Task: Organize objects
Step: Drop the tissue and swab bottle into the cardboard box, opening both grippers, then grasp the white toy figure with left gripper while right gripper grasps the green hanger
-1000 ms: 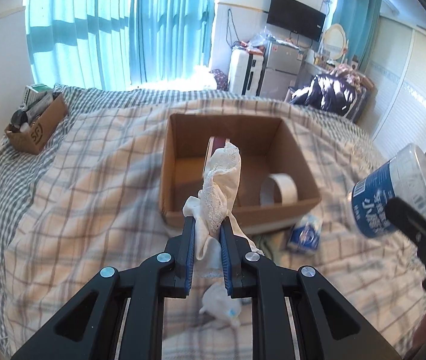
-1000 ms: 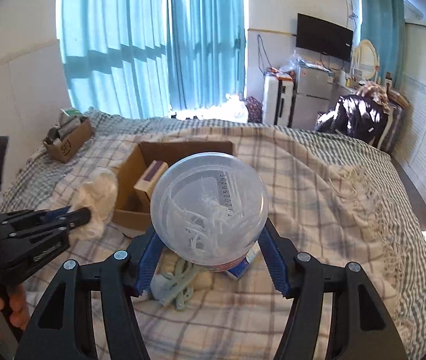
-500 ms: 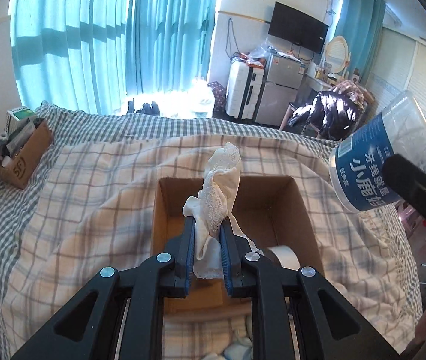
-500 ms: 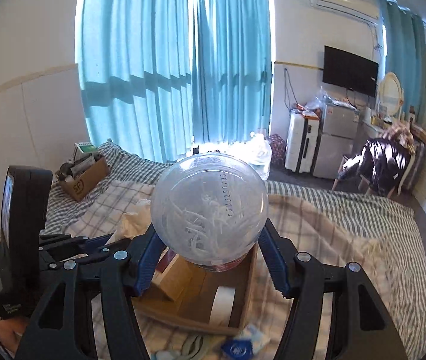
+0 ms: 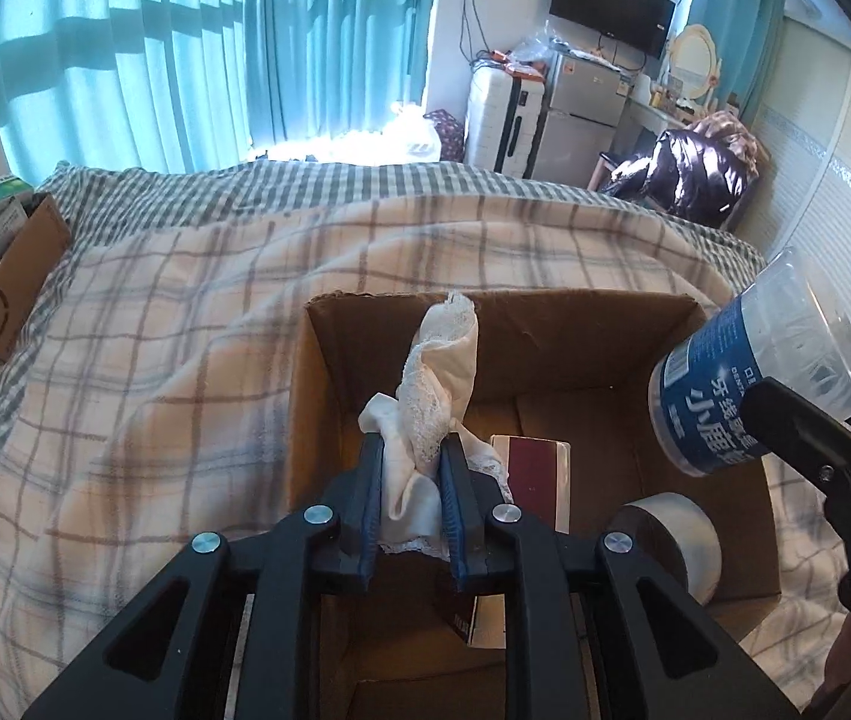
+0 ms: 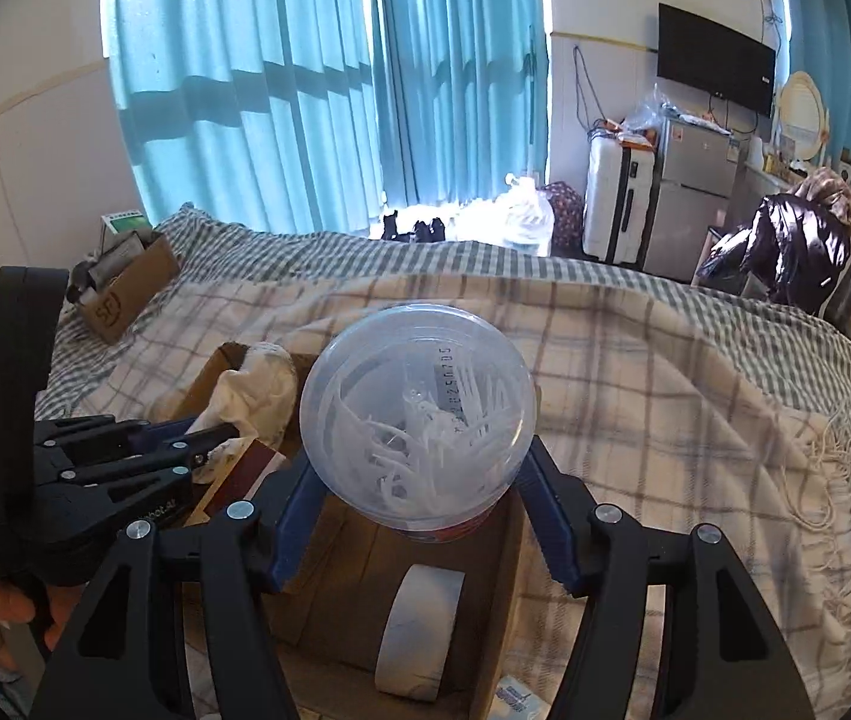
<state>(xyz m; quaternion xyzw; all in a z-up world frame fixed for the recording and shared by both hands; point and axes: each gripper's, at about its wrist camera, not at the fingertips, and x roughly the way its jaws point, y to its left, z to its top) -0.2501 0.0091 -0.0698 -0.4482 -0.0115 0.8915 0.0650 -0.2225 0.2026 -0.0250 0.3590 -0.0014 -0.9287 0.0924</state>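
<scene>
Tape roll (image 5: 674,534), book (image 5: 536,468) crowding box (image 5: 329,360)

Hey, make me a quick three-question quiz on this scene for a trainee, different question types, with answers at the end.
1. True or false: the left tool is shut on the white lace cloth.
2. What does the right tool hold? A) roll of tape B) clear floss-pick jar C) maroon box
3. Fill in: the roll of tape lies inside the ____.

Key: 1 true; 2 B, the clear floss-pick jar; 3 cardboard box.
</scene>
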